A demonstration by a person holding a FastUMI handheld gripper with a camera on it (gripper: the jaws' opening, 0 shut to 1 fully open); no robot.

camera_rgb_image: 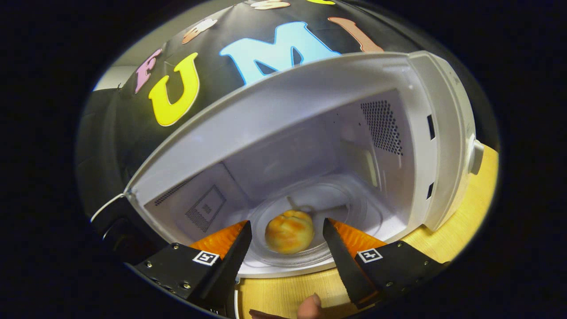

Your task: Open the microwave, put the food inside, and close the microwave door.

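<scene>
Gripper view: the gripper point(287, 230) is released, its fingers spread wide, with the bun point(289, 231) lying between the tips, touching neither, on the glass plate point(354, 208) inside the open microwave point(425, 146). A fingertip point(310, 306) shows below, over the wooden table point(460, 221).

The microwave point(443, 133) has a smooth plastic-looking shell with a soft sheen, and its inner walls look like matt painted metal pierced with fine vent holes. The turntable point(354, 208) is clear, glossy glass. On it, the bun point(289, 231) has a smooth, slightly shiny baked crust. The desk point(460, 221) shows pale wood grain with a matt finish. The open tongs point(287, 230) carry ribbed pads point(352, 237).
</scene>
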